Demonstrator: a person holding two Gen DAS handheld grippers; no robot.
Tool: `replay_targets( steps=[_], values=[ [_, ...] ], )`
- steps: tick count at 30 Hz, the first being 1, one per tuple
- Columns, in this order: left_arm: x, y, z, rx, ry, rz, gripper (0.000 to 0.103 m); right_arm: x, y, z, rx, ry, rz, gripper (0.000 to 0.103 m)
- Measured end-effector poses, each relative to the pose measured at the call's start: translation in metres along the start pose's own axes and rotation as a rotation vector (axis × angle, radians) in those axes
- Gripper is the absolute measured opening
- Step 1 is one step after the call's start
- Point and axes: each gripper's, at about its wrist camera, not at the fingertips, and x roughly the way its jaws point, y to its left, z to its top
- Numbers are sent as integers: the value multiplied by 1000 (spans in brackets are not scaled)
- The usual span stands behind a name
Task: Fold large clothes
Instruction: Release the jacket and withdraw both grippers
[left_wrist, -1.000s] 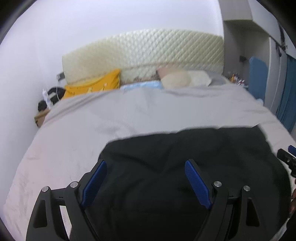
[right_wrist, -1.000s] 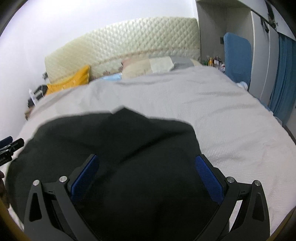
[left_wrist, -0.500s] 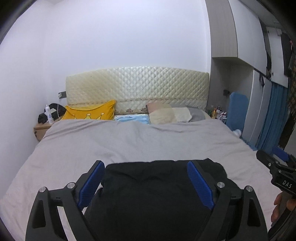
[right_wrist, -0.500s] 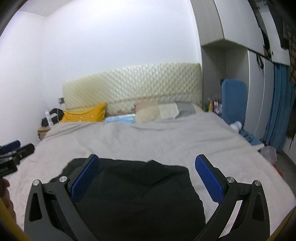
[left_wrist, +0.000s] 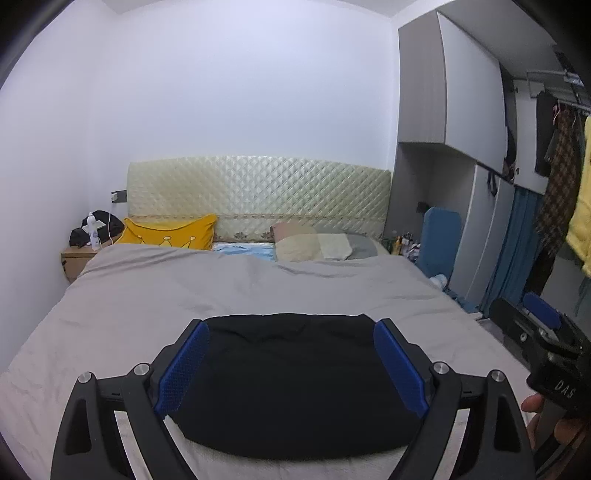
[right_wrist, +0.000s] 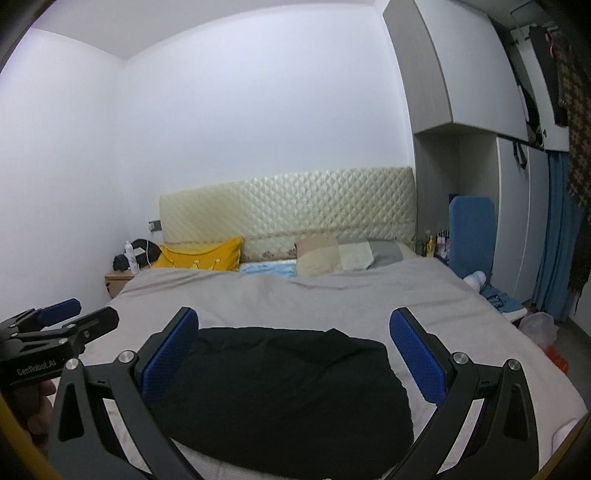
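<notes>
Black garment (left_wrist: 291, 384) flat on bed (left_wrist: 147, 295), long axis seemingly left-right.

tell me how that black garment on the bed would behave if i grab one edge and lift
The black garment lies as a soft mound with rounded edges and shallow creases, so it would probably hang limp and unfold instead of lifting as one piece. It looks like several layers, so lower ones may slide apart. On the grey bedcover, pushing it would likely bunch it, not slide it.
</notes>
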Motion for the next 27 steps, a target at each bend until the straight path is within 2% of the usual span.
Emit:
replay_targets(
  steps=[8, 16, 27],
  values=[
    [-47, 8, -16, -27, -28, 40, 94, -52, 18, -12, -14, -48, 17, 103],
    [-58, 4, -42, -14, 1, 20, 95, -82, 29, -29, -10, -62, 33, 103],
    [-37, -1, -75, 24, 91, 23, 95, -74, 22, -82, 34, 58, 28, 103]
  ],
)
